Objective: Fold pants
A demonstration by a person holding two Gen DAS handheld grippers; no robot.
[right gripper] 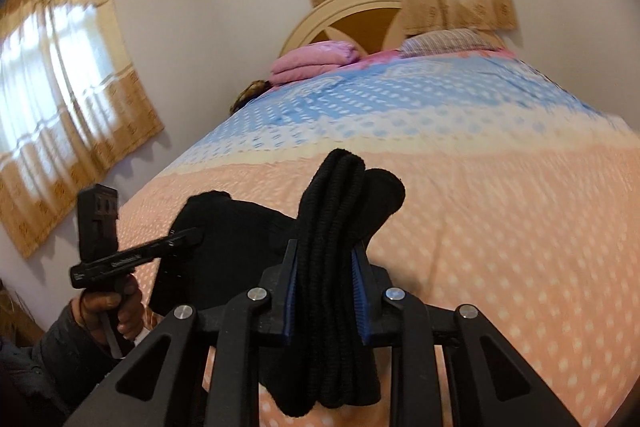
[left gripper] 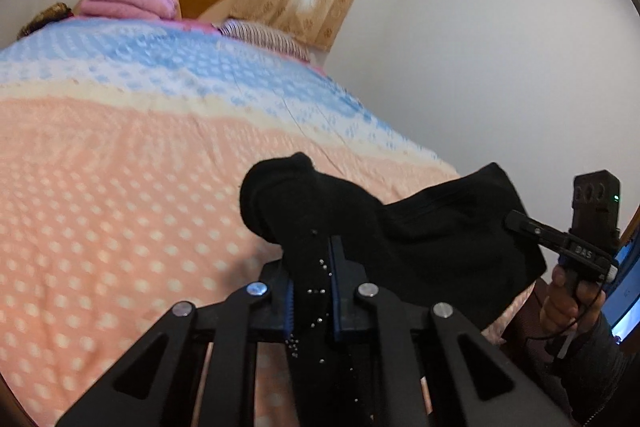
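Note:
The black pants (left gripper: 420, 227) hang between my two grippers above the near edge of the bed. My left gripper (left gripper: 312, 247) is shut on one bunched end of the pants. My right gripper (right gripper: 326, 251) is shut on a thick ribbed fold of the pants (right gripper: 340, 211), likely the waistband. In the left wrist view the right gripper (left gripper: 516, 217) shows at the right, its fingers clamped on the pants' far corner. In the right wrist view the left gripper (right gripper: 192, 237) shows at the left, gripping the black cloth (right gripper: 232, 227). Small shiny studs (left gripper: 320, 291) dot the fabric.
The bed (left gripper: 140, 167) has a pink and blue dotted cover. Folded pink blankets (left gripper: 128, 1) and a striped pillow (left gripper: 264, 35) lie by the headboard (right gripper: 352, 23). Curtained windows (right gripper: 60, 75) are on the walls. A white wall (left gripper: 500, 67) flanks the bed.

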